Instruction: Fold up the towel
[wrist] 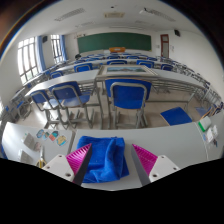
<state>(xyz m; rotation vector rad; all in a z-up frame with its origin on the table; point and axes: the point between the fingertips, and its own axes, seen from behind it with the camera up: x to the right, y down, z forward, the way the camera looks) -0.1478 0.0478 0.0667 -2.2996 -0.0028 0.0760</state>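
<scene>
Between spread fingers (112,162), blue towel (103,160) on white desk (45,150); classroom chairs (128,96) beyond.

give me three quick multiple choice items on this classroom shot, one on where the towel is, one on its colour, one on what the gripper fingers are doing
1. Where does the towel lie?
A. on the white table, between the fingers
B. on a chair seat
C. on the floor under the desks

2. What colour is the towel?
A. green
B. blue
C. white

3. How do the gripper's fingers stand?
A. shut on the towel
B. shut on nothing
C. open, one at each side of the towel

Answers:
1 A: the towel rests on the table, in the gap of the gripper.
2 B: its cloth is plainly blue, like the chair beyond it.
3 C: the pink pads stand apart at the towel's two sides, not pressing it.
</scene>
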